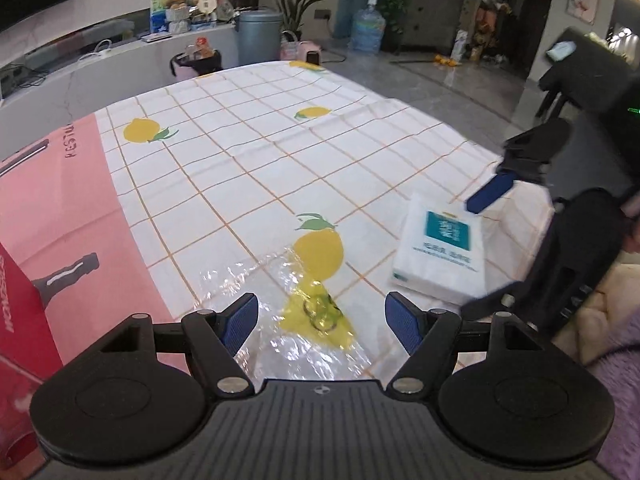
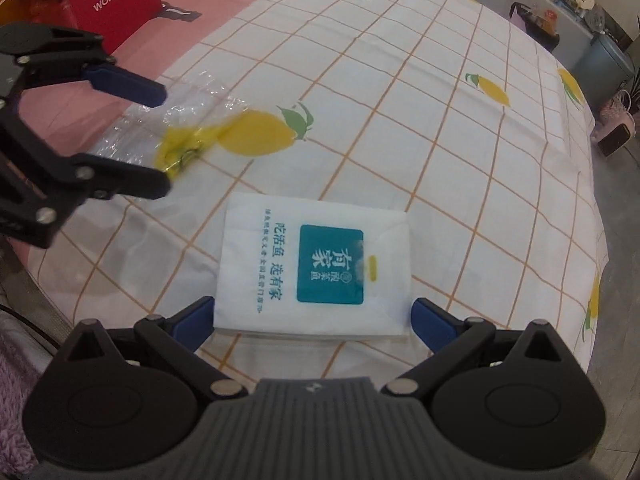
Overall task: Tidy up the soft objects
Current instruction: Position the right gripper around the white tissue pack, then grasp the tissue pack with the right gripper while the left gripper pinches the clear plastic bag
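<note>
A white tissue pack (image 2: pixel 312 268) with a teal label lies flat on the lemon-print tablecloth (image 2: pixel 400 120). My right gripper (image 2: pixel 314 314) is open, its blue pads on either side of the pack's near edge. The pack also shows in the left wrist view (image 1: pixel 440 256), with the right gripper (image 1: pixel 492 240) over it. A clear plastic bag (image 1: pixel 296 312) with a yellow patch lies crumpled on the cloth. My left gripper (image 1: pixel 320 316) is open just above the bag, which lies between its pads. The bag (image 2: pixel 180 128) and the left gripper (image 2: pixel 160 140) show in the right wrist view too.
A red WONDERLAB box (image 2: pixel 96 4) stands on a pink sheet (image 1: pixel 60 208) at the table's left. A purple fluffy cloth (image 1: pixel 624 380) lies at the near right edge. Beyond the table are a grey bin (image 1: pixel 258 36), a water jug (image 1: pixel 367 30) and plants.
</note>
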`<state>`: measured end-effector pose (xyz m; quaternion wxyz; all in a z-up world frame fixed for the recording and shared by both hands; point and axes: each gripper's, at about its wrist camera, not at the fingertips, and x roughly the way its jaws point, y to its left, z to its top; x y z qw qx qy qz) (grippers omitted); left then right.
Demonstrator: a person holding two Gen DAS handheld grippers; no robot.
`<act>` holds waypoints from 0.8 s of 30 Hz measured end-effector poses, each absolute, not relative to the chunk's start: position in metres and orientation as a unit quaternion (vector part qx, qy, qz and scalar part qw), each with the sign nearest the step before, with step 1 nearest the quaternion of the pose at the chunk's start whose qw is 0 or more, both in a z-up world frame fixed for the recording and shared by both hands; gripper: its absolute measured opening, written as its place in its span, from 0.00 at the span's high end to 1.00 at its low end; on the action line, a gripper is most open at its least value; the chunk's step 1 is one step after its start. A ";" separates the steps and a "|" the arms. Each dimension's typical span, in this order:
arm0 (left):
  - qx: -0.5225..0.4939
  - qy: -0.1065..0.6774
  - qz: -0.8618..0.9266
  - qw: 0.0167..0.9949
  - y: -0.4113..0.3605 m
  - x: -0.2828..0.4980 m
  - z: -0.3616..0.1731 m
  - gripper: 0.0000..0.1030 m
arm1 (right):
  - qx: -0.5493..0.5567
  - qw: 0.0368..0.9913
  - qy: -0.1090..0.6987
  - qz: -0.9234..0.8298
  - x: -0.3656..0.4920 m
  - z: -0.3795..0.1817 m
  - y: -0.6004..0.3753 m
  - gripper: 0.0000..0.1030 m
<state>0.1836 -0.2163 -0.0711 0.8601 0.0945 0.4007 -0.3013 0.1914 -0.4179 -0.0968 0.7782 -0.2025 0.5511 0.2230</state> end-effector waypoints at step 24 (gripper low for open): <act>0.120 0.367 -0.284 0.877 -0.210 0.178 -0.086 0.33 | -0.136 0.813 0.541 0.170 0.193 -0.100 -0.426 0.02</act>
